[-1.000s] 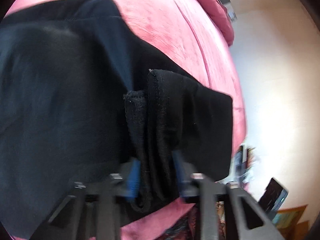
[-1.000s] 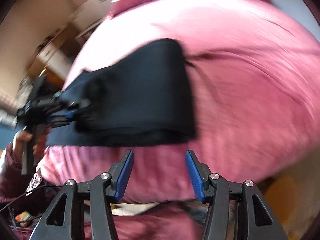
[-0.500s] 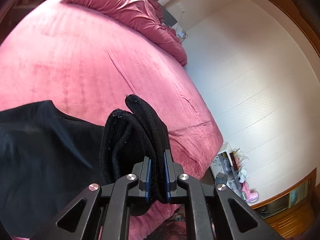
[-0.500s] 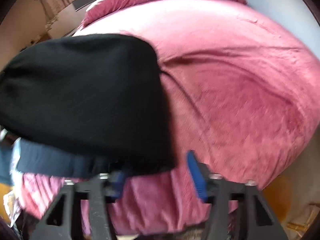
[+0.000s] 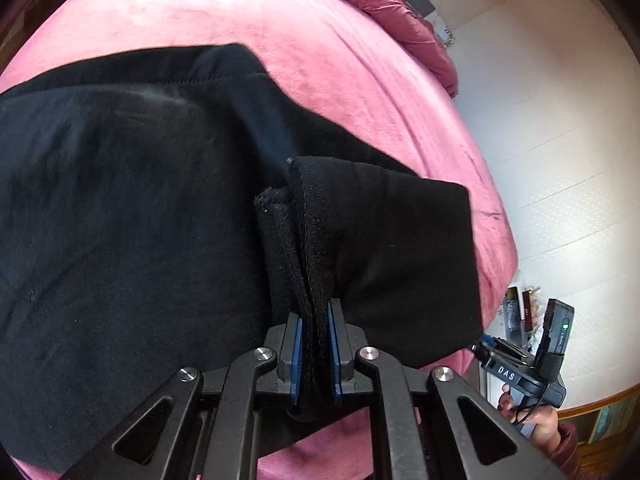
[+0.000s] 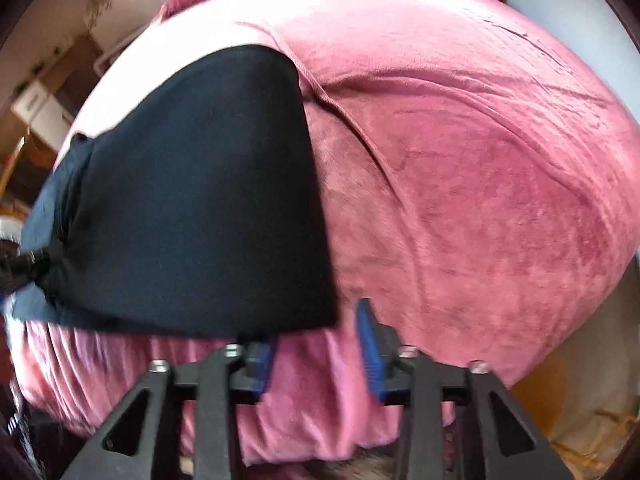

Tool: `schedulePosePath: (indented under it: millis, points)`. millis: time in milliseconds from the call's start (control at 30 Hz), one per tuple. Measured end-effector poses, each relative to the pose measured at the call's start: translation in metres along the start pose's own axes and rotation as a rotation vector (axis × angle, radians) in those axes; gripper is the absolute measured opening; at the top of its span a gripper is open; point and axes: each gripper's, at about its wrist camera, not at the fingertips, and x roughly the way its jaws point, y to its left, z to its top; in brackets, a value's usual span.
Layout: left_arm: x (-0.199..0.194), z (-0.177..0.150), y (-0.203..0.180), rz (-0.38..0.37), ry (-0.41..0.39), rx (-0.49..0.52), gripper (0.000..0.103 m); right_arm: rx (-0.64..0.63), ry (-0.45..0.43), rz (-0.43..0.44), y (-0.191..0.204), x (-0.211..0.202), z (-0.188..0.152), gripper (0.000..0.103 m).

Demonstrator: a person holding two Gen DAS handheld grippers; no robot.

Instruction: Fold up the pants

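My left gripper (image 5: 315, 354) pinches the bunched pants (image 5: 140, 220) hem at the bed (image 5: 360, 64) near edge. My right gripper (image 6: 316, 354) fingers, just opening, hold nothing; the folded corner lies just ahead-left, right hand nearer.

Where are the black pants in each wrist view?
Left wrist: pants fill the left and centre, a bunched edge clamped in the left tongs.
Right wrist: pants lie left of centre, above the right tongs.
Shared landmark: pink bedspread.
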Motion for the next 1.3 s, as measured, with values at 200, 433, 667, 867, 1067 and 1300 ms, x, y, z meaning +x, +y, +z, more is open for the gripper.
schedulePosePath:
  millis: [200, 433, 667, 867, 1067, 1300]
  points:
    - [-0.017, 0.010, 0.015, -0.105, -0.040, -0.089, 0.035, -0.090, -0.061, 0.004, 0.001, -0.038, 0.013, 0.048]
    - [-0.014, 0.034, 0.033, -0.079, -0.051, -0.147, 0.029, -0.100, -0.172, 0.075, 0.042, -0.031, 0.077, 0.054]
    - [-0.037, 0.030, -0.002, 0.097, -0.150, 0.093, 0.011, -0.027, -0.164, 0.098, 0.065, 0.003, 0.113, 0.054]
    - [-0.028, 0.023, -0.007, 0.306, -0.177, 0.196, 0.011, -0.052, -0.140, 0.063, 0.076, 0.032, 0.114, 0.056]
    - [-0.014, 0.010, -0.009, 0.388, -0.186, 0.224, 0.012, -0.073, -0.187, 0.031, 0.081, 0.038, 0.107, 0.058]
    - [-0.007, 0.004, -0.014, 0.395, -0.198, 0.224, 0.012, -0.071, -0.217, 0.009, 0.083, 0.037, 0.104, 0.059]
